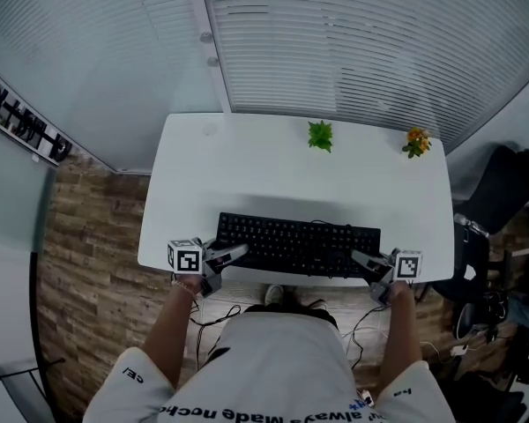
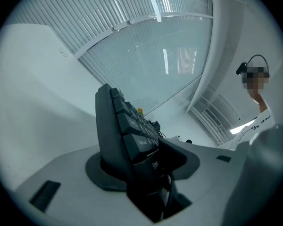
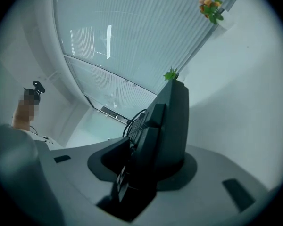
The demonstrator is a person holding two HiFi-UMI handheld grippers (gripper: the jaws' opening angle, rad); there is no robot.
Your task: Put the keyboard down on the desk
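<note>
A black keyboard (image 1: 300,243) lies flat on the white desk (image 1: 247,174), close to its front edge. My left gripper (image 1: 238,252) straddles its left end and my right gripper (image 1: 360,259) straddles its right end. In the left gripper view the keyboard (image 2: 115,131) stands edge-on between the jaws of the left gripper (image 2: 141,161), with a thin gap at the key side. In the right gripper view the keyboard (image 3: 172,121) likewise sits between the slightly parted jaws of the right gripper (image 3: 141,161). Neither pair of pads looks pressed on it.
A small green plant (image 1: 320,135) and an orange-flowered plant (image 1: 416,141) stand at the desk's far edge, in front of window blinds. A dark chair (image 1: 502,192) is to the right of the desk. Cables (image 1: 212,320) lie on the floor beneath the front edge.
</note>
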